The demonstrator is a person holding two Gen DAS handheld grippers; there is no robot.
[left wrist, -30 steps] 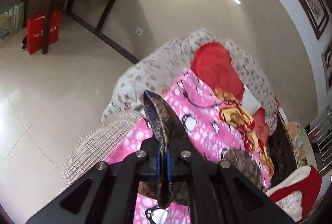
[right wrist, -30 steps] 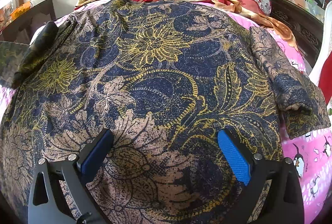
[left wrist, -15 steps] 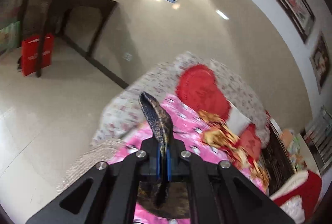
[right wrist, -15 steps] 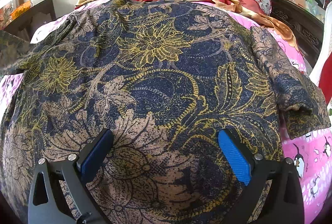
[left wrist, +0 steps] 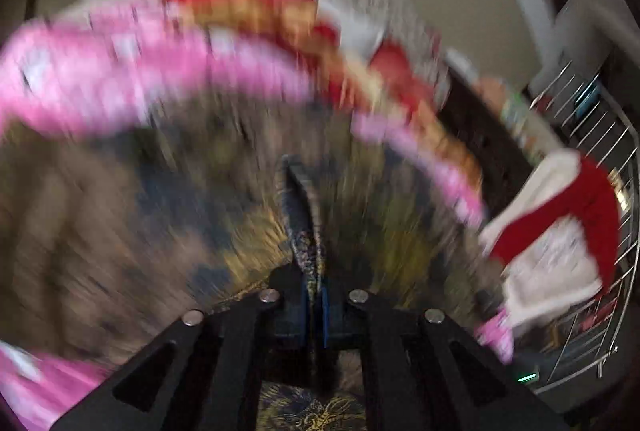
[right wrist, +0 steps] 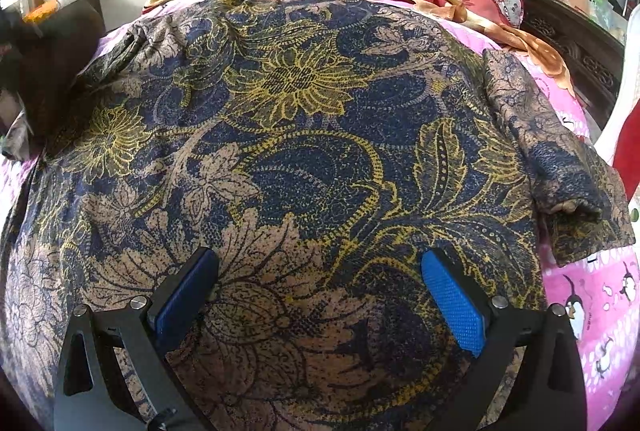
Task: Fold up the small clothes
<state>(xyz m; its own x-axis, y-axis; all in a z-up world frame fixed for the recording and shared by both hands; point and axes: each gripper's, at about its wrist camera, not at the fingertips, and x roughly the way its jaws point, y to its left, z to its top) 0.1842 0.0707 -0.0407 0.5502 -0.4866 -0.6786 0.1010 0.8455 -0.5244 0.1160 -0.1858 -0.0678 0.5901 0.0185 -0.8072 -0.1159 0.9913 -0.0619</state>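
Left gripper (left wrist: pixel 315 305) clamped on a fold of the floral shirt (right wrist: pixel 304 159); right gripper (right wrist: pixel 320 295) wide open, empty, over the hem. Shirt spread flat on pink penguin bedsheet (right wrist: pixel 600 295), right sleeve (right wrist: pixel 544 151) folded in. Advise: carry left sleeve across low, lay flat, then release.

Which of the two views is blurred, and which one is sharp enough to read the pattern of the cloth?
Left wrist view: heavy motion blur smears the bed and pink sheet; only the left gripper, shut on a fold of the floral shirt, stays sharp. Right wrist view: sharp, evenly lit; the shirt's yellow flowers read clearly between the open right gripper, with fisheye bulging at the edges.
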